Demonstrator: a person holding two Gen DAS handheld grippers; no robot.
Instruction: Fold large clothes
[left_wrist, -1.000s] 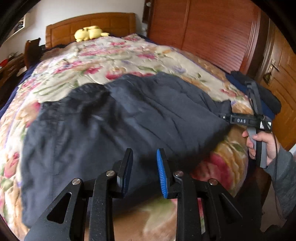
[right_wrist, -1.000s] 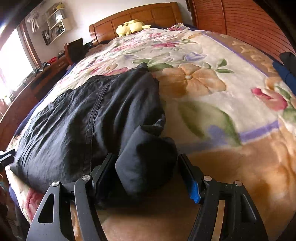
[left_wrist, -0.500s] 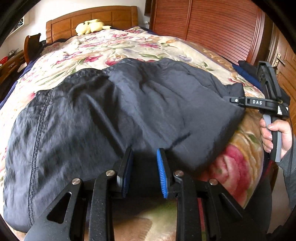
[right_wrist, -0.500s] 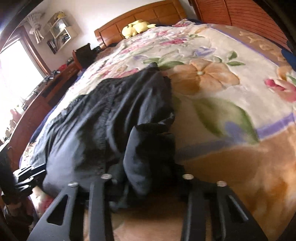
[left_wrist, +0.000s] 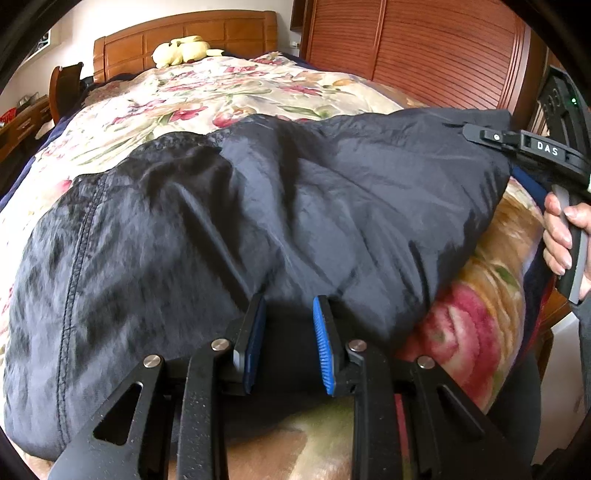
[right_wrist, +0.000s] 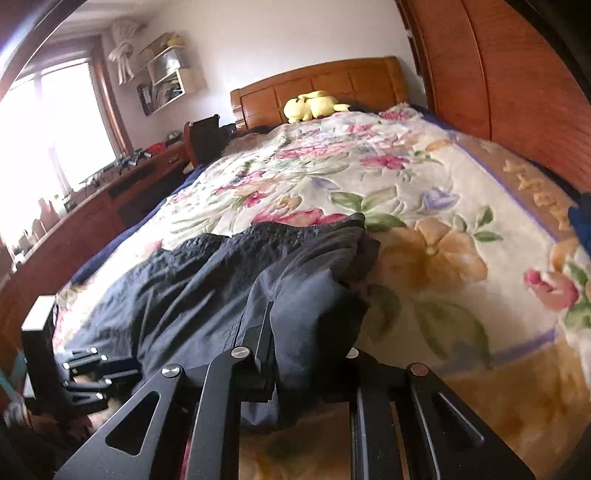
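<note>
Left wrist view: the left gripper (left_wrist: 290, 341) sits part open, its blue pads (left_wrist: 324, 347) apart with the near edge of the dark garment (left_wrist: 258, 229) between them, not pinched that I can see. The garment lies across the floral quilt (left_wrist: 229, 92), with bare quilt running toward 12 o'clock. At 3 o'clock the right gripper (left_wrist: 517, 142) has the garment's corner lifted.

Right wrist view: the right gripper (right_wrist: 306, 354) is closed on a bunched fold of the garment (right_wrist: 207, 280); one finger is buried in cloth. There's lots of bare quilt (right_wrist: 424, 192) from 12 to 3 o'clock. The left gripper (right_wrist: 88, 373) is at 9 o'clock, at the garment's edge.
</note>
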